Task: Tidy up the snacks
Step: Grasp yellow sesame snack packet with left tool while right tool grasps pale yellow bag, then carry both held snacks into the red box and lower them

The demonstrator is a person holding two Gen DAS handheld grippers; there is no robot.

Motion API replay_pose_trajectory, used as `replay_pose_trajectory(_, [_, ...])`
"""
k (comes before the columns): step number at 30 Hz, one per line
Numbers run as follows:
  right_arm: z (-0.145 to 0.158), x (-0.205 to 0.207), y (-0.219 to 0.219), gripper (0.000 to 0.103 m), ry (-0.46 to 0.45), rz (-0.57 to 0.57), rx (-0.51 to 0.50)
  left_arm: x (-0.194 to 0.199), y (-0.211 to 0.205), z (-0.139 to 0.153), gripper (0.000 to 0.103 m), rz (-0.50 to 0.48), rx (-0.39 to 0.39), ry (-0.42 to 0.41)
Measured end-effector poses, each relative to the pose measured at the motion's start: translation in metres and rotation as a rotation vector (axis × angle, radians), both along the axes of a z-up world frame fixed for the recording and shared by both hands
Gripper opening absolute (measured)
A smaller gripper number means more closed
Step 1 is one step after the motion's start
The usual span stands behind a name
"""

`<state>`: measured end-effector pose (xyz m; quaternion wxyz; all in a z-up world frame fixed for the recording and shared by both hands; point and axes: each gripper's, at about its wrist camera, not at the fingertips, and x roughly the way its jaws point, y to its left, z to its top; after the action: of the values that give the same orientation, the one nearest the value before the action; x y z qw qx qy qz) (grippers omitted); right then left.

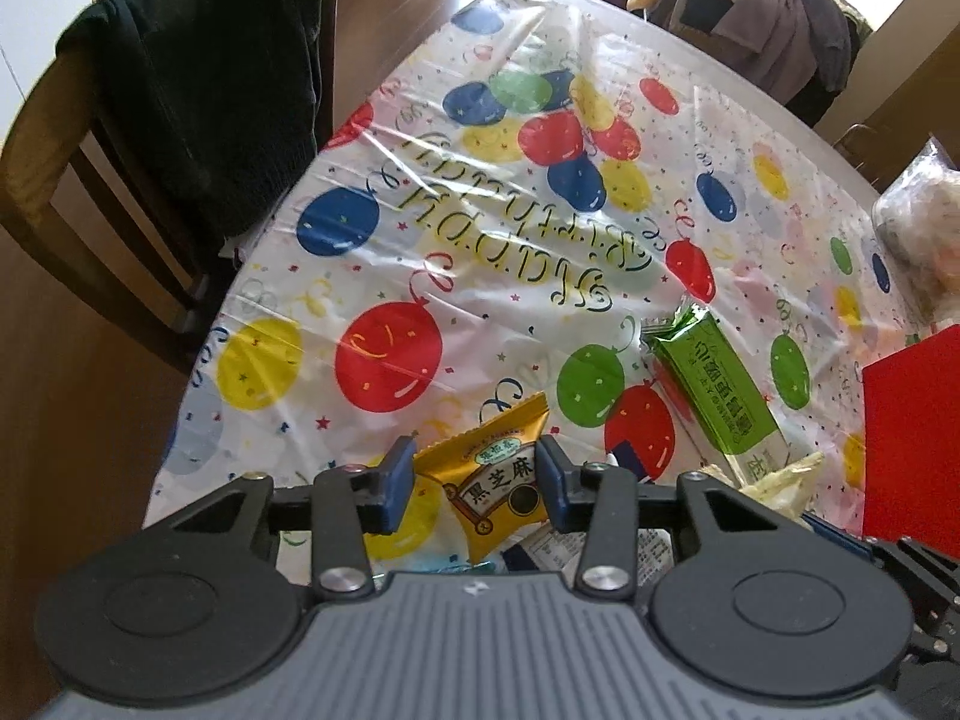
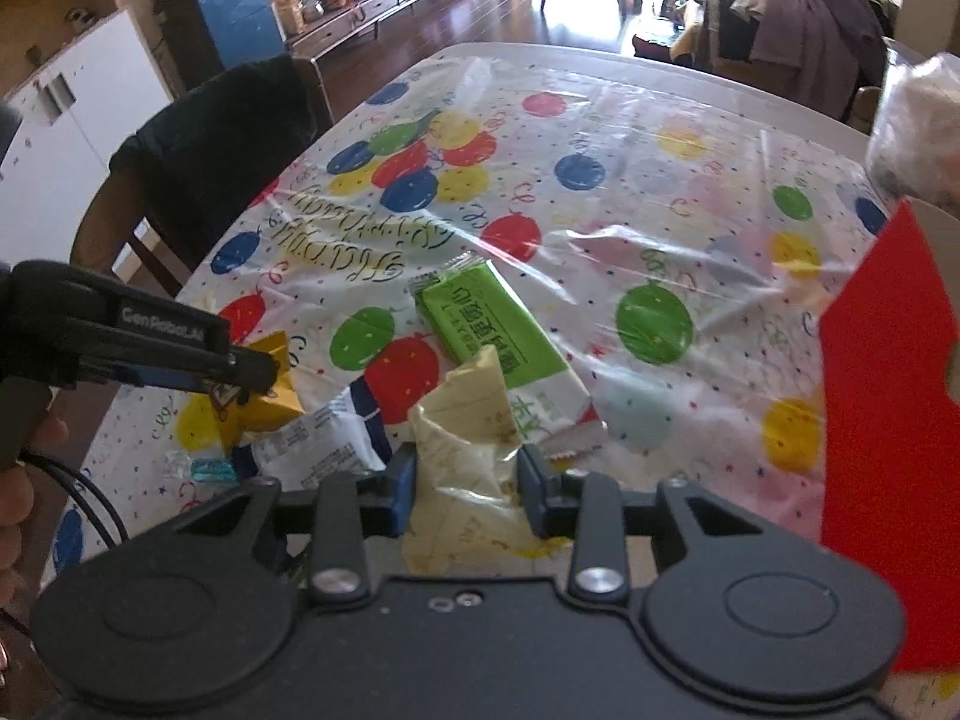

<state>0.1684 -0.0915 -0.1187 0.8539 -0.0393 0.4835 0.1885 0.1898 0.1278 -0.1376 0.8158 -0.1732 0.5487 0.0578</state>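
Two snacks are being gripped: the yellow packet [image 1: 501,480] by the left gripper [image 1: 477,483], the cream packet [image 2: 465,450] by the right gripper [image 2: 468,489], nearer the red box [image 2: 888,420] lying to its right.

Glossy plastic tablecloth [image 1: 420,276]; shiny foil yellow packet [image 1: 498,480]; wooden chair [image 1: 78,180].

Long packet [image 2: 498,330] lies mid-frame on the tablecloth [image 2: 660,192], box [image 2: 888,396] at right, chair [image 2: 210,144] upper left (behind the table edge).
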Motion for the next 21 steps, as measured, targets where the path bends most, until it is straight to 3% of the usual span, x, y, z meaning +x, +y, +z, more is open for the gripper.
replay_pose_trajectory(12, [0.029,-0.026,-0.03,0.033,-0.02,-0.067,0.07,-0.022,-0.008,0.034,0.042,-0.041,0.024,-0.054])
replay_pose_trajectory(21, [0.056,-0.045,-0.071,0.033,-0.035,-0.135,0.119,-0.038,-0.039,0.066,0.042,-0.09,-0.006,-0.081])
